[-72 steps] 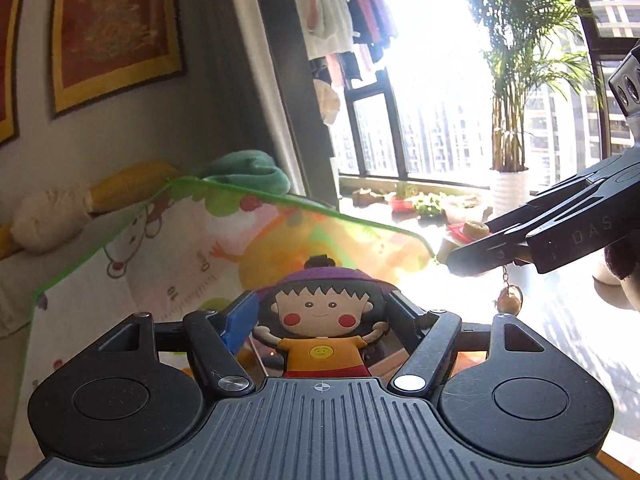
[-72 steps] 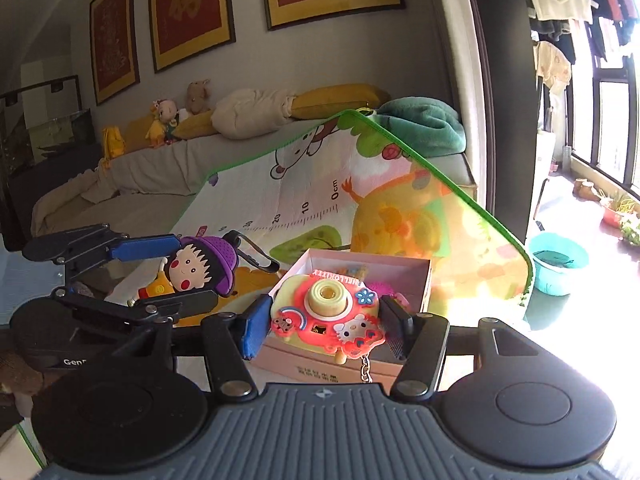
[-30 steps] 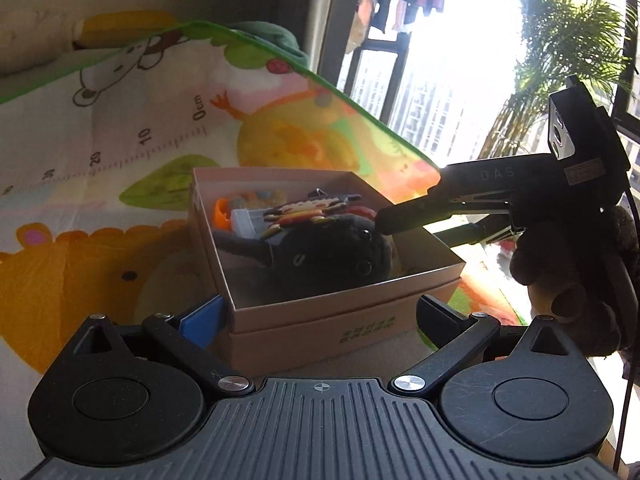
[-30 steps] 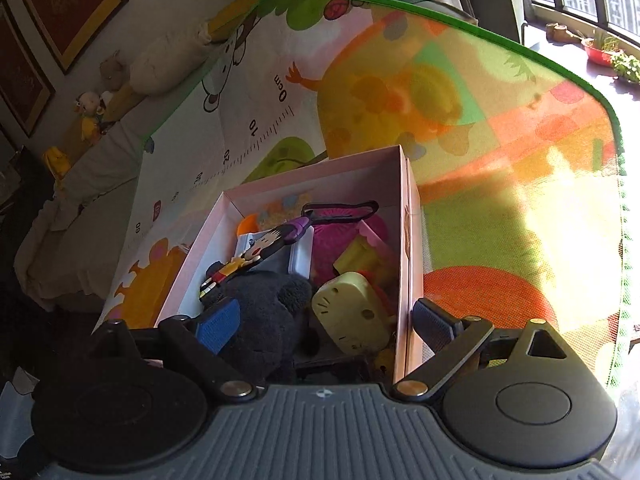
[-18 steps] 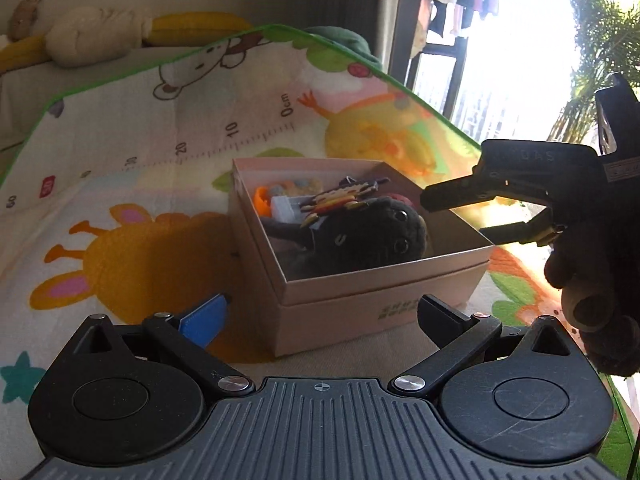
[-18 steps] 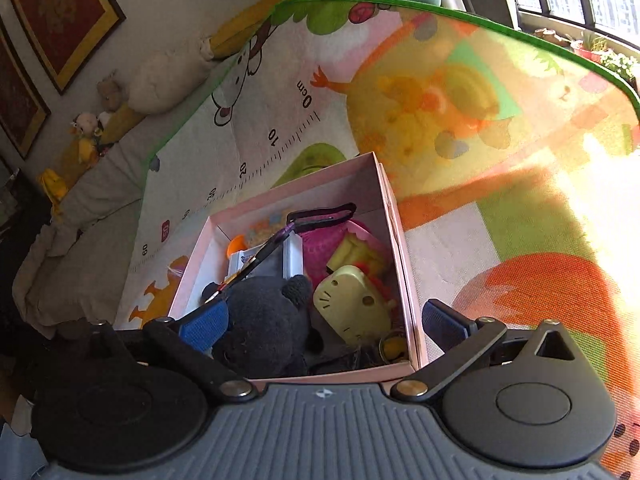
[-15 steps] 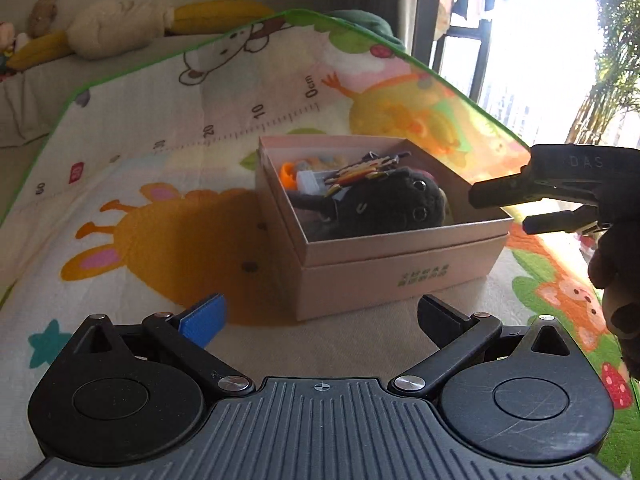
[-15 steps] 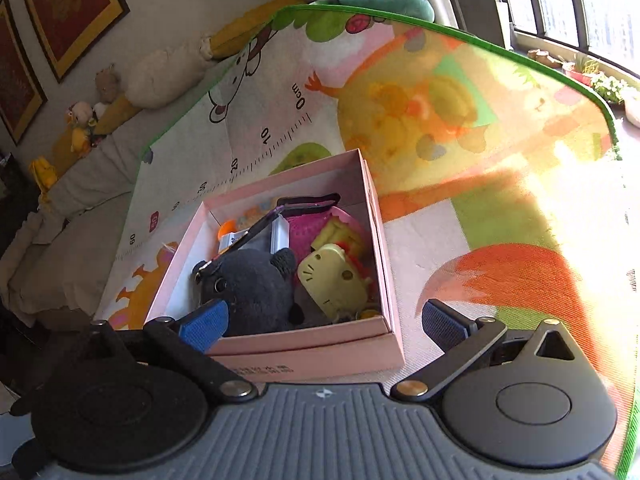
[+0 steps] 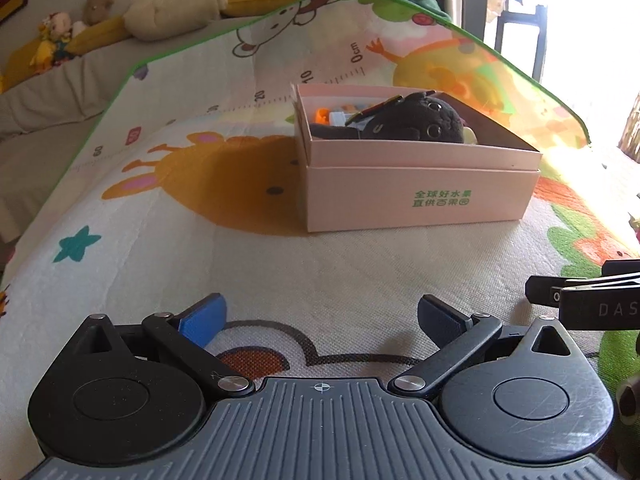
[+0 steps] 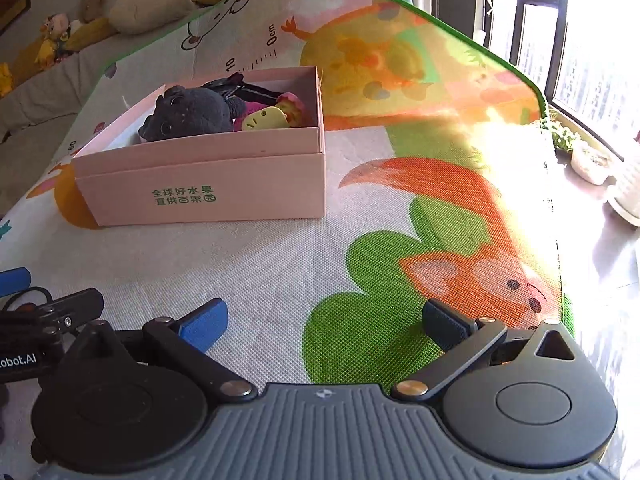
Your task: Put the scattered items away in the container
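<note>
A pink cardboard box (image 9: pixel 420 196) (image 10: pixel 208 184) with green print stands on the cartoon play mat. Inside lie a dark plush toy (image 9: pixel 408 122) (image 10: pixel 188 114), a yellow cat-face toy (image 10: pixel 266 118), a pink item and an orange piece (image 9: pixel 322 115). My left gripper (image 9: pixel 320 318) is open and empty, low over the mat in front of the box. My right gripper (image 10: pixel 324 320) is also open and empty, in front of the box and to its right. The right gripper's fingers (image 9: pixel 580 296) show at the left wrist view's right edge.
The play mat (image 10: pixel 360 248) has a green border and falls off at the right toward a sunlit floor with plant pots (image 10: pixel 588 164). Behind the mat is a grey sofa with plush toys and cushions (image 9: pixel 168 4). A window frame stands at the far right.
Both grippers let go of their toys, which now lie in the box. Both have pulled back from the box and sunk toward the mat; the box looks smaller and farther away.
</note>
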`<state>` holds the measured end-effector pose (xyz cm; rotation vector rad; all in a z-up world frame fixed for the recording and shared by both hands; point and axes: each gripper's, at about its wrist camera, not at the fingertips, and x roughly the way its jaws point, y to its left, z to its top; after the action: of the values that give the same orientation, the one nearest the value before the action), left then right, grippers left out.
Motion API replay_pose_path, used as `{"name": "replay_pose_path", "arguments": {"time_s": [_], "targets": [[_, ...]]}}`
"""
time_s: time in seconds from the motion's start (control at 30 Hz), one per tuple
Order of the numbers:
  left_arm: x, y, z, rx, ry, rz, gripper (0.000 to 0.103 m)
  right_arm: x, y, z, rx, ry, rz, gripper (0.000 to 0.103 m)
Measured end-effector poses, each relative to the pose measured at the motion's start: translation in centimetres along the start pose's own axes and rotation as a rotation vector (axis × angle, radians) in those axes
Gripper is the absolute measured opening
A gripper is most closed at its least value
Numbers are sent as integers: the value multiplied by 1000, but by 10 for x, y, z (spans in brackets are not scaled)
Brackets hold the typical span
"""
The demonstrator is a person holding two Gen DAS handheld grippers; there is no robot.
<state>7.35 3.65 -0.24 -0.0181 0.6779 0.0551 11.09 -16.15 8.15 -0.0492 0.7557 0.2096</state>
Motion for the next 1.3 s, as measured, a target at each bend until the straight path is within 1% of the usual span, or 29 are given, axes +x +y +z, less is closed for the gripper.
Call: {"name": "replay_pose_path", "arguments": {"time_s": [0.1,0.27,0.5,1.3], "targets": [[3,-4,1,19,15,10,103,2,5,0,-26,-6,-25,103],[11,-10,5,14,21,18,103,5,6,0,-60,-30,17,103],[15,-14,6,6,19,34,103,8,4,-3,-50,-61,24,103],[15,-11,7,6,20,32,103,8,4,-4,-51,-63,27,103]]}}
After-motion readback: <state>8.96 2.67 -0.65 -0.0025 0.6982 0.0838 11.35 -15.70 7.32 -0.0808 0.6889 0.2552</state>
